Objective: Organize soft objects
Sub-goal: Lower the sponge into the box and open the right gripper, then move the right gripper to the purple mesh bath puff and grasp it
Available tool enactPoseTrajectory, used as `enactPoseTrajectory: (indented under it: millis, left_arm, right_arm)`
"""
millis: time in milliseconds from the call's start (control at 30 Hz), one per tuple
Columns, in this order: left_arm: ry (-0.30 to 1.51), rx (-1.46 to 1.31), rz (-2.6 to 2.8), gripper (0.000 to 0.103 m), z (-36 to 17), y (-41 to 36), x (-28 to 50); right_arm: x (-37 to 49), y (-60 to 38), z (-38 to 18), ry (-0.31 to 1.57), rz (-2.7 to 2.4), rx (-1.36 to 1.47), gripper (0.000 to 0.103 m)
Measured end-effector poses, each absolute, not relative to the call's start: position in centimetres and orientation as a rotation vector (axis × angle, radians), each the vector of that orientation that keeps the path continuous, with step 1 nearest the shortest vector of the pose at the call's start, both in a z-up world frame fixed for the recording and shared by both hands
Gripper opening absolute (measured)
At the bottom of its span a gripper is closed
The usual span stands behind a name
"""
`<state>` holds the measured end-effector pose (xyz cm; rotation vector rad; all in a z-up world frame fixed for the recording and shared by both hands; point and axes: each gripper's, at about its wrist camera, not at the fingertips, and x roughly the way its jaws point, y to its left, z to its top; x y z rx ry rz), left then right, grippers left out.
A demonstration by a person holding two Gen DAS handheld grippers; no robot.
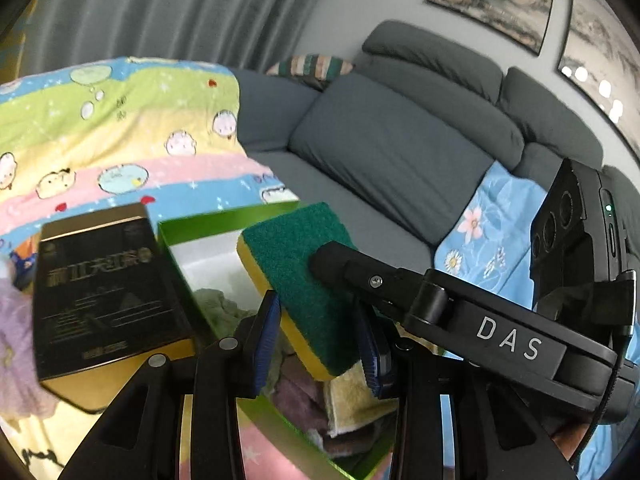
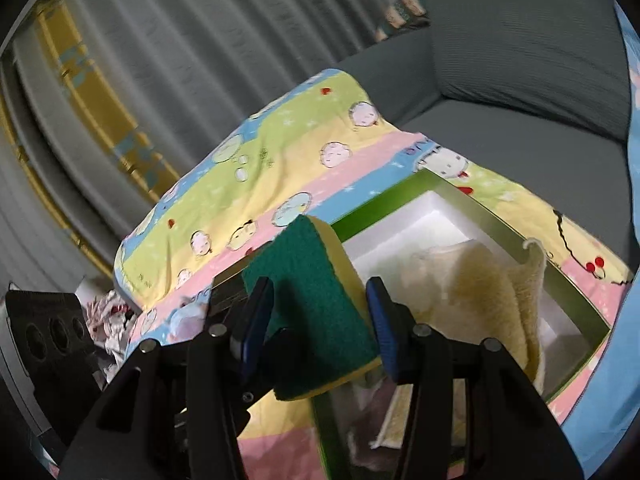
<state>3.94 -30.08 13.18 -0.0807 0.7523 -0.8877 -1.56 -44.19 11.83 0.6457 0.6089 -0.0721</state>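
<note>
A green-and-yellow sponge [image 1: 304,280] [image 2: 320,304] hangs above a green open box [image 1: 188,236] [image 2: 500,220] with a white liner. Both grippers grip it. My left gripper [image 1: 316,344] has its blue pads on the sponge's two sides. My right gripper [image 2: 320,320] also clamps the sponge between its pads; in the left wrist view its finger [image 1: 344,264] presses on the green face. Folded cloths lie in the box: a yellow one [image 2: 492,292] [image 1: 356,400], a purple one [image 1: 300,396] and a pale green one [image 1: 220,304].
The box sits on a pastel cartoon blanket [image 1: 120,140] [image 2: 260,168]. A black-and-gold box lid [image 1: 104,288] lies left of the box. A grey sofa [image 1: 400,152] with a blue floral cloth [image 1: 488,232] is behind. A lilac cloth [image 1: 16,328] lies at far left.
</note>
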Motion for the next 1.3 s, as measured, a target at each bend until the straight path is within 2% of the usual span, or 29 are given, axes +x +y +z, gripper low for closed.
enactPoseTrajectory:
  millis: [367,567,700,767,833,900,933,967,1133,1200,1300]
  left_arm:
    - [0.932,-0.045,-0.875,0.037,9.3,-33.4,5.4]
    - [0.914,0.011,-0.848,0.037,9.1,-33.8,4.3]
    - [0.914,-0.044,-0.853,0.037,9.8,-33.1,4.1]
    - [0.9,-0.059,-0.863,0.038,10.4,-32.3,3.8]
    - [0.88,-0.058,-0.86,0.047,11.1,-31.7,3.4]
    - [0.85,-0.059,-0.845,0.063,11.8,-30.8,2.9]
    - [0.836,-0.056,-0.841,0.068,12.1,-30.3,2.6]
    - [0.825,-0.055,-0.846,0.075,12.4,-29.9,2.3]
    - [0.767,-0.066,-0.852,0.081,14.0,-27.7,0.9]
    - [0.749,-0.081,-0.846,0.086,14.6,-26.6,0.4]
    - [0.734,-0.104,-0.831,0.086,15.2,-24.6,-0.2]
  right_arm:
    - [-0.6,-46.1,8.2,0.757,-0.219,0.702,0.045]
    - [-0.8,-46.4,7.5,0.786,-0.262,0.698,0.043]
    - [-1.6,-46.3,8.2,0.75,-0.254,0.699,0.047]
    - [-1.9,-46.1,8.7,0.727,-0.25,0.689,0.053]
    - [-2.5,-45.8,9.6,0.69,-0.251,0.676,0.063]
    - [-3.0,-45.4,10.4,0.666,-0.262,0.668,0.072]
    - [-3.4,-45.2,10.8,0.651,-0.265,0.66,0.08]
    - [-3.8,-44.9,11.3,0.633,-0.265,0.654,0.083]
    - [-5.1,-43.7,12.9,0.588,-0.265,0.624,0.097]
    - [-5.5,-43.1,13.5,0.573,-0.272,0.603,0.098]
    - [-6.0,-42.4,14.2,0.555,-0.285,0.585,0.1]
